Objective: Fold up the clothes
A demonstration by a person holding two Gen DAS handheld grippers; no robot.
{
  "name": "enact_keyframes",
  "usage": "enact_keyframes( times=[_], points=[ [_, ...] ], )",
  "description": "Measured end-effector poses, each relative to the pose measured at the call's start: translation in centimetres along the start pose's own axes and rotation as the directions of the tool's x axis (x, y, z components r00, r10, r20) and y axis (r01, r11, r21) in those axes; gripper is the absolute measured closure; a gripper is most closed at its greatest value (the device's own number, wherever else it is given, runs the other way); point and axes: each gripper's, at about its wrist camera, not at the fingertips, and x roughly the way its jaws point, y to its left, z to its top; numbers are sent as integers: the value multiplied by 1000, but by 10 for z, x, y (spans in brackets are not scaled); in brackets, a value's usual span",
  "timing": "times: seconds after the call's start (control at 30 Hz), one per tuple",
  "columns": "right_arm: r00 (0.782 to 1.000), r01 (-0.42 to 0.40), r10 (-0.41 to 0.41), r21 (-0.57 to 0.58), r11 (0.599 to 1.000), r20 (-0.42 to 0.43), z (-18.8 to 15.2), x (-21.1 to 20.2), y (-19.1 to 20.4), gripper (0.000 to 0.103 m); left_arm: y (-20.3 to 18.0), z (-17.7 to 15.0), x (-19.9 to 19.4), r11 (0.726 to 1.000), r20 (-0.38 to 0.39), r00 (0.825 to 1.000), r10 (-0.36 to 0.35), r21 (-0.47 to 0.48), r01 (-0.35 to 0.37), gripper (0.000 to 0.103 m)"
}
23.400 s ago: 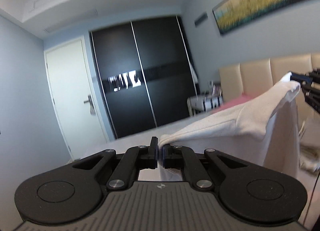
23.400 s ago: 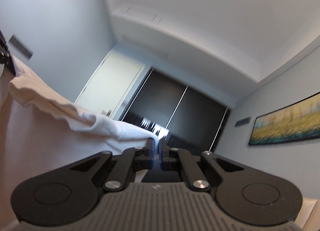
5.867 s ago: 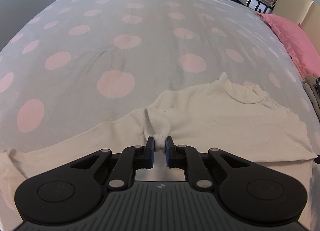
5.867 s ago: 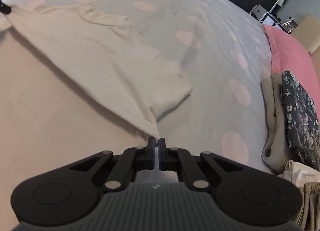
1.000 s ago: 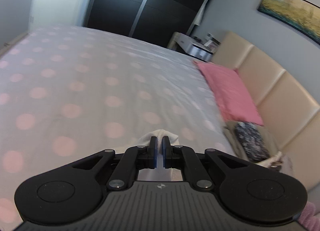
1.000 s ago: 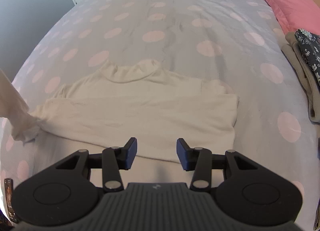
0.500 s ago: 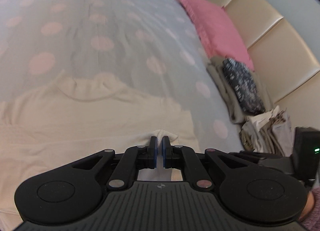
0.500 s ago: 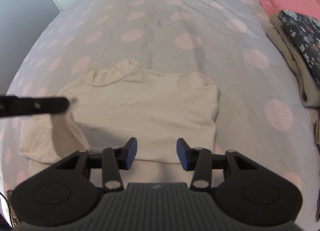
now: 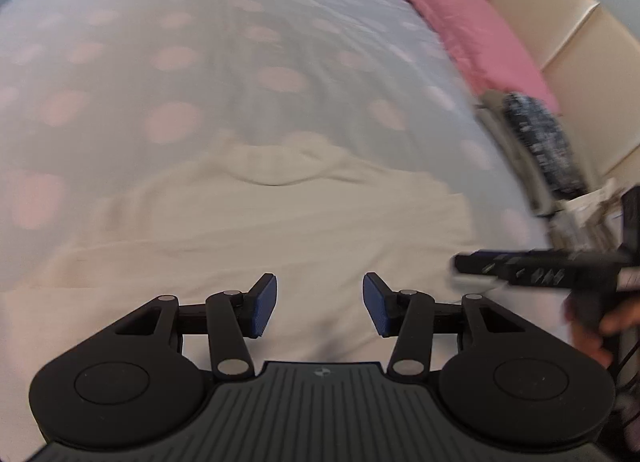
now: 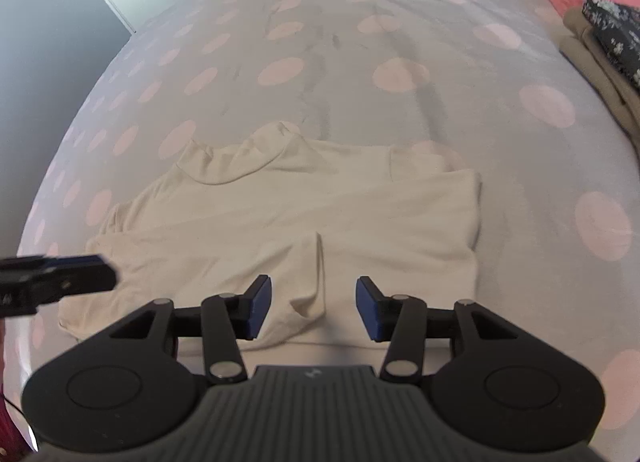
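A cream top (image 10: 288, 205) lay flat on the polka-dot bed (image 10: 328, 49), collar away from the cameras, one sleeve folded across its body. The left tongs (image 9: 319, 304) and the right tongs (image 10: 313, 308) both hung over the top's near edge, each spread wide and holding nothing. Beyond the top's right side, folded clothes (image 10: 608, 41) were stacked near a pink pillow (image 9: 472, 37).
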Motion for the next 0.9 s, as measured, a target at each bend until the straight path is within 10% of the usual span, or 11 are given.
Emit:
enact_keyframes(
  times=[0.37,0.47,0.9],
  points=[
    [992,7,9,134,991,-123,-1,60,-2,57,140,-42,-49,944,-1,974,225,-248,-218,57],
    [989,12,11,156,988,-144,-4,65,3,83,158,-50,-49,930,-21,972,234,-285,-230,58],
    [970,-205,199,30,978,139,38,-43,86,96,155,-60,-45,943,-34,971,238,-232,-239,58]
  ],
)
